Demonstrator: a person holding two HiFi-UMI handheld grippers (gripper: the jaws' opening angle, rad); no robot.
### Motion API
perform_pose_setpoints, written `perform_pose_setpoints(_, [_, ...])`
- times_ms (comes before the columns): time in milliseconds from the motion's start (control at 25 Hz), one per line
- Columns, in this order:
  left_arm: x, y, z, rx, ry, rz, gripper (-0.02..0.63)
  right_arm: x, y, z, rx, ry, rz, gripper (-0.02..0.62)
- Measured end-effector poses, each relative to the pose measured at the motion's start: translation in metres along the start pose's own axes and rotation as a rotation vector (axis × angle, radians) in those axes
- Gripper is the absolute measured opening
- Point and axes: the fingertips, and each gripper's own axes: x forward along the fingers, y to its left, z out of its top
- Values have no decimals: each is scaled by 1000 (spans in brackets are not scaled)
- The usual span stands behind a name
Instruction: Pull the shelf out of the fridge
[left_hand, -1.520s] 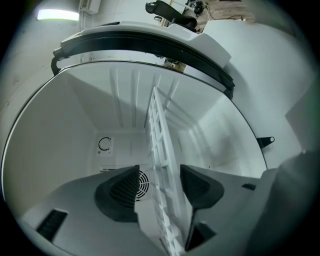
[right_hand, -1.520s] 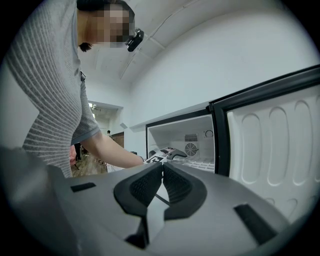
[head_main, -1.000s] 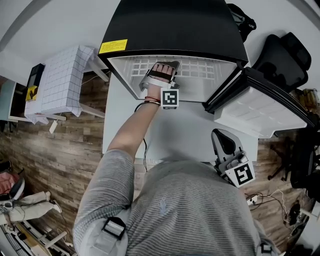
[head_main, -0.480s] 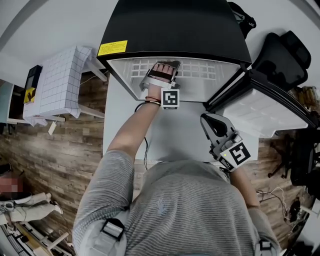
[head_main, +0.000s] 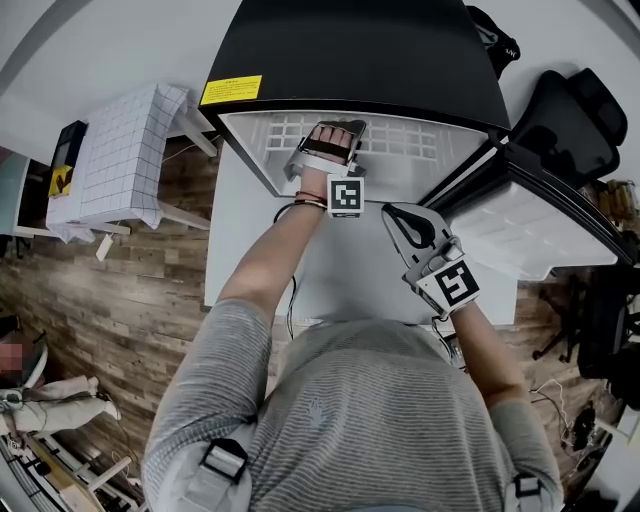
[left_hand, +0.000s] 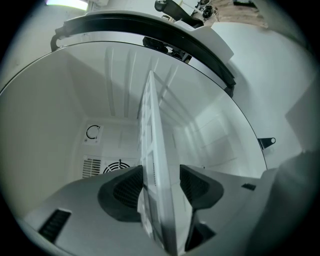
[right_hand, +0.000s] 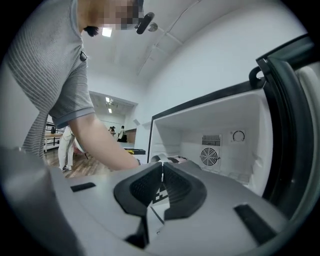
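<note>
Now, nearest, the right gripper (head_main: 399, 216) (right_hand: 161, 173) hovers before the open fridge (head_main: 350, 50), jaws pressed together on nothing. Further in, the left gripper (head_main: 337, 130) (left_hand: 160, 182) clamps the front edge of the white shelf (head_main: 405, 136) (left_hand: 151, 125), which sits inside the fridge.

no print can be read; the yellow label (head_main: 229, 90) on the fridge (head_main: 360, 50) is too small.
</note>
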Motion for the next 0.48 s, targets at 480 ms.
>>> perform_pose_setpoints(480, [0,4,3,-28,-9,11,163,-6,2,-1,57,-5,-75,14])
